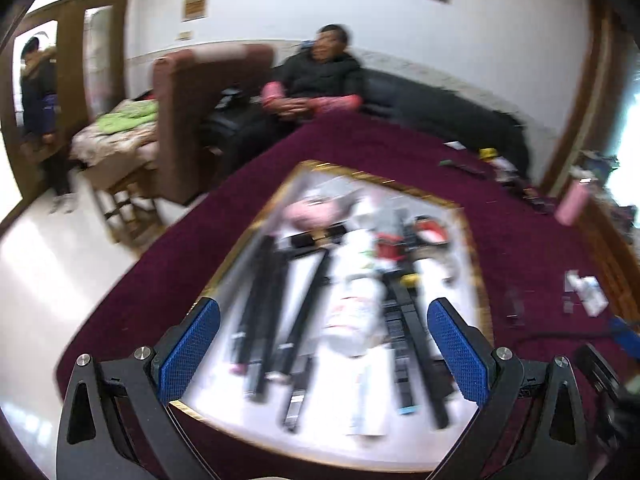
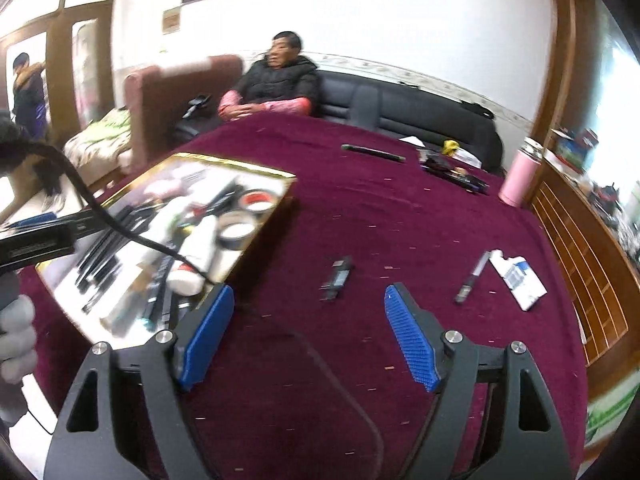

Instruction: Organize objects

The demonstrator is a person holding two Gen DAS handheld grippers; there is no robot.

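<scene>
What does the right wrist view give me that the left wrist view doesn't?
Only the right wrist view shows its open, empty tongs, the pen and white-and-blue packet ahead of them, plus two tape rolls in the tray. Only the left wrist view shows the left tongs, open and empty above the tray's black sticks. Both show the gold-rimmed tray, maroon cloth, pink bottle and seated person.

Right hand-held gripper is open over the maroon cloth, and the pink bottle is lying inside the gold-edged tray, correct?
Not quite. The right hand-held gripper is open over the maroon cloth, but the pink bottle stands upright at the table's far edge, outside the gold-edged tray; see the right wrist view.
</scene>
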